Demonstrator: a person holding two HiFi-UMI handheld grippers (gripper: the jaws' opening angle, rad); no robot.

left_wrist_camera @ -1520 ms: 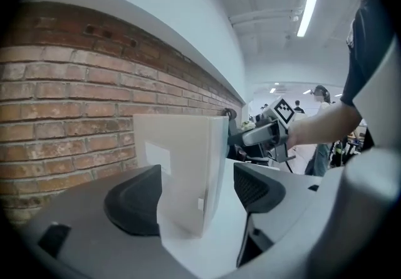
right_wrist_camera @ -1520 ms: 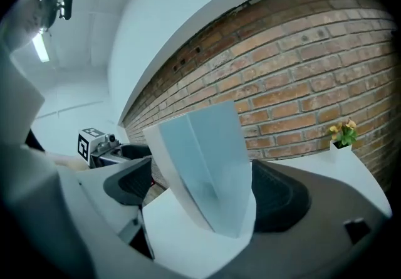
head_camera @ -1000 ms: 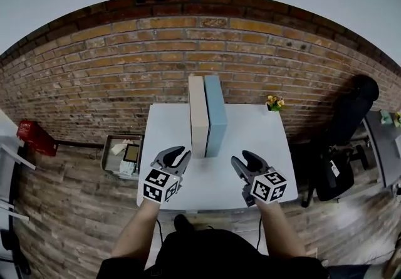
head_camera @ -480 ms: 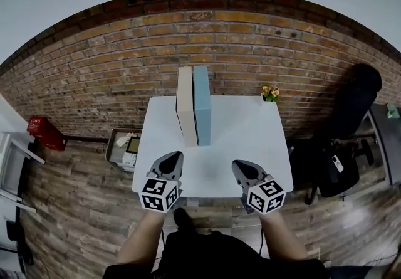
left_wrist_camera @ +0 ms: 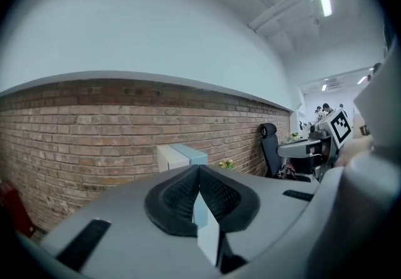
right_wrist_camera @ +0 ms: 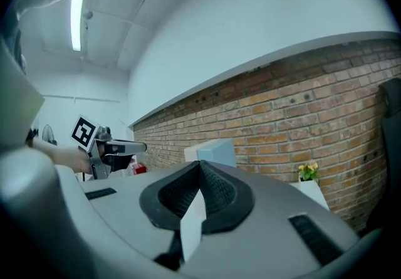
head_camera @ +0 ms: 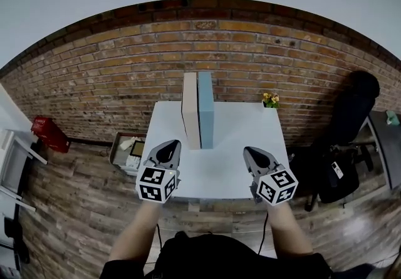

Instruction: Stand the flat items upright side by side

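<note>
Two flat box-like items stand upright and touching on the white table: a cream one on the left and a light blue one on the right. Both reach back toward the brick wall. My left gripper is shut and empty, held over the table's front left, apart from the items. My right gripper is shut and empty too, over the front right. The left gripper view shows its shut jaws with the cream item and blue item beyond. In the right gripper view the blue item rises behind the shut jaws.
A small pot of yellow flowers sits at the table's back right corner. A grey crate lies on the wooden floor to the left, a red object further left. A black office chair stands to the right. The brick wall runs behind.
Both grippers have closed from open to shut with nothing in them and have drawn back toward me from the two standing items, rising a little.
</note>
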